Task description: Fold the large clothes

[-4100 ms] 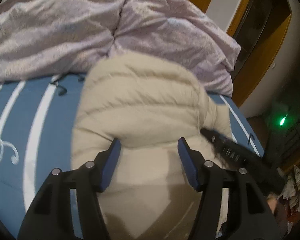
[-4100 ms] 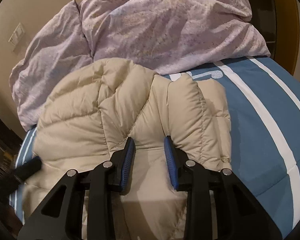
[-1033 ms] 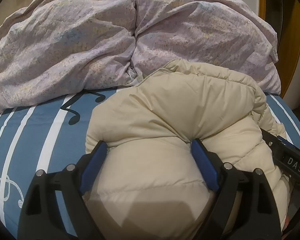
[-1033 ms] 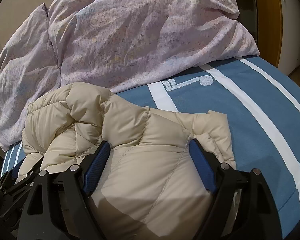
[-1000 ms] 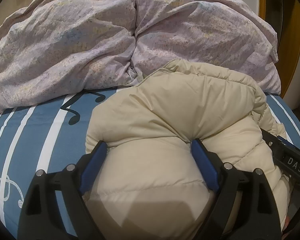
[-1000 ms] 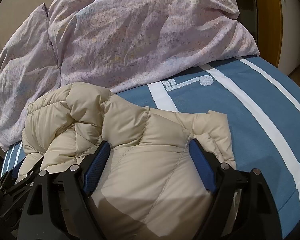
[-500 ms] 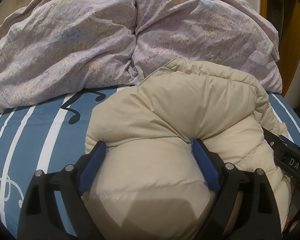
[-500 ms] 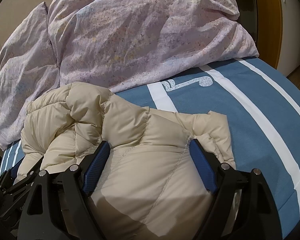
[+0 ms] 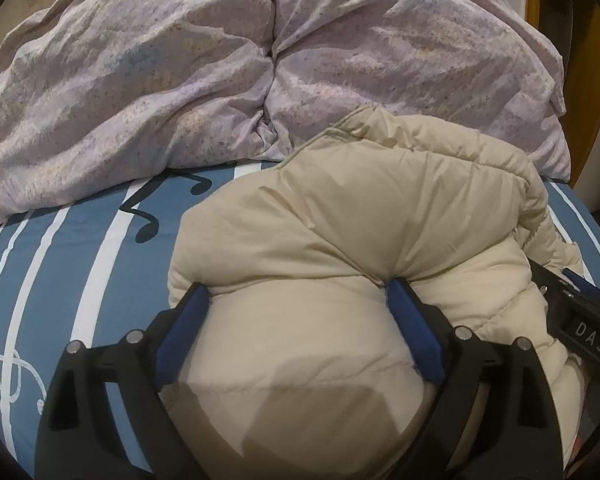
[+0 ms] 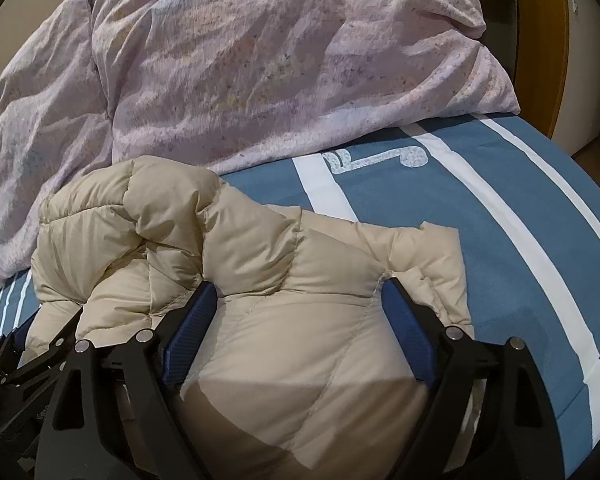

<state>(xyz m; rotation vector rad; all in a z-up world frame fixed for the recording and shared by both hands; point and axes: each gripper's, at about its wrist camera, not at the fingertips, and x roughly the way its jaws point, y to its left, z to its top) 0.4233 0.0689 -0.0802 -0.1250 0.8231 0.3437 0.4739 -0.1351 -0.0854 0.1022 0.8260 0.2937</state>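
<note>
A cream puffy down jacket (image 9: 360, 232) lies bunched in a folded mound on the blue striped bed; it also shows in the right wrist view (image 10: 260, 264). My left gripper (image 9: 296, 300) is open wide, its blue pads pressed against either side of a bulge of the jacket's near edge. My right gripper (image 10: 296, 300) is also open wide, straddling the jacket's other near part. The right gripper's body (image 9: 580, 320) shows at the right edge of the left wrist view; the left gripper's body (image 10: 28, 352) shows at the lower left of the right wrist view.
A crumpled lilac floral duvet (image 9: 260, 60) is heaped along the far side of the bed, also in the right wrist view (image 10: 280, 60), touching the jacket's far edge. The blue sheet with white stripes (image 10: 500, 220) lies bare to the right, and to the left (image 9: 80, 248).
Since four seconds ago both grippers opened wider and the jacket was folded over toward the duvet into a taller mound. Over the last second almost nothing moved.
</note>
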